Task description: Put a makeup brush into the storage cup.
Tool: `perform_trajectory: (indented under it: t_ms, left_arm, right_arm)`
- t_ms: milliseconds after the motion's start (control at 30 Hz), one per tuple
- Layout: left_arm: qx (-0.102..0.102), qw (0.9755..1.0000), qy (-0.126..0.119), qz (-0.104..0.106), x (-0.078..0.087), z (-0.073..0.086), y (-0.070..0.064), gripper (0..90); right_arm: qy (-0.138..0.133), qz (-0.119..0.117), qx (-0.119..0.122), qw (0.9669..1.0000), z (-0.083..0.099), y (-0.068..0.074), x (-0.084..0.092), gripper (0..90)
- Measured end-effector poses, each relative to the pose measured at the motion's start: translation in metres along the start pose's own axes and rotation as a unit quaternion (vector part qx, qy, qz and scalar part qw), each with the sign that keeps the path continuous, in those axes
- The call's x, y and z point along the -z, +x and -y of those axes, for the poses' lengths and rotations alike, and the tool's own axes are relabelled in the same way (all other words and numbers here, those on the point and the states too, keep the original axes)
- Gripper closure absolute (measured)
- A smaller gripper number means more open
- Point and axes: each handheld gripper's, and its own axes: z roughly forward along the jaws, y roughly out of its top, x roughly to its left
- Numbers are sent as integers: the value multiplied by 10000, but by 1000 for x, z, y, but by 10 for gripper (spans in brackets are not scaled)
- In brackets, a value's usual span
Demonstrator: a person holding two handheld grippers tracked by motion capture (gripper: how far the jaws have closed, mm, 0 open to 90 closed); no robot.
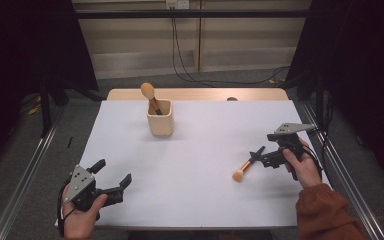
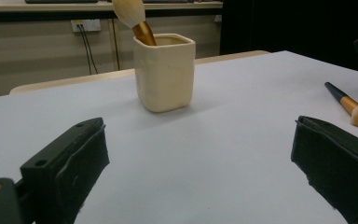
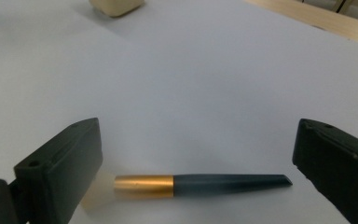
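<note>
Right hand-held gripper (image 3: 196, 163): jaws spread wide, grasping nothing; in the right gripper view they stand to either side of the loose brush, not touching its handle. In the high view (image 1: 260, 156) it sits at the right side of the worktop, held in the person's right hand (image 1: 302, 167).
Loose makeup brush (image 3: 191, 185): lies flat on the worktop between the right jaws, cream bristles by one jaw, gold ferrule, dark tapered handle pointing toward the other. In the high view (image 1: 245, 166) its bristles point toward the person.
Left hand-held gripper (image 1: 112, 177): released, jaws wide apart, near the front left corner, held in the left hand (image 1: 82, 217).
Cup (image 1: 160, 118): cream, square-sided, upright toward the far middle, well apart from both grippers.
Brush in cup (image 1: 150, 96): stands tilted, bristles up.
Worktop (image 1: 195, 200): white sheet over a wooden table.
</note>
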Motion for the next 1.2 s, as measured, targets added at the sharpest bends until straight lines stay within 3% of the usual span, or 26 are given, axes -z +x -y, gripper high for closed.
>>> perform_trajectory:
  t_ms: [67, 200, 333, 567, 700, 833, 967, 1067, 1200]
  left_arm:
    - [3, 10000, 12, -14, 0, 0, 1, 37]
    - [15, 10000, -25, -19, 1, 0, 1, 37]
    - [-24, 10000, -7, -26, 2, 0, 0, 37]
    - [-16, 10000, -21, -45, 6, 2, 1, 37]
    - [89, 9999, -66, -62, 8, 2, 0, 37]
    - [42, 9999, -40, -90, 7, 2, 0, 37]
    - [15, 10000, -27, -76, 7, 2, 0, 37]
    - [2, 10000, -19, -71, 7, 2, 0, 37]
    - [19, 9999, -28, -102, 7, 1, 1, 37]
  right_arm:
    - [270, -132, 152, 9994, -3, -2, -1, 28]
    - [484, -295, 229, 9981, -6, -3, -2, 28]
    - [916, -475, 306, 9942, -13, -3, -5, 33]
    - [1241, -685, 511, 9886, -20, -4, -6, 34]
    - [1515, -760, 717, 9829, -21, -7, -11, 44]
    - [1717, -873, 913, 9770, -24, -9, -14, 45]
    - [1930, -963, 1199, 9691, -27, -11, -18, 45]
    - [1988, -824, 1370, 9669, -27, -11, -21, 42]
    - [2087, -891, 1423, 9634, -29, -12, -22, 44]
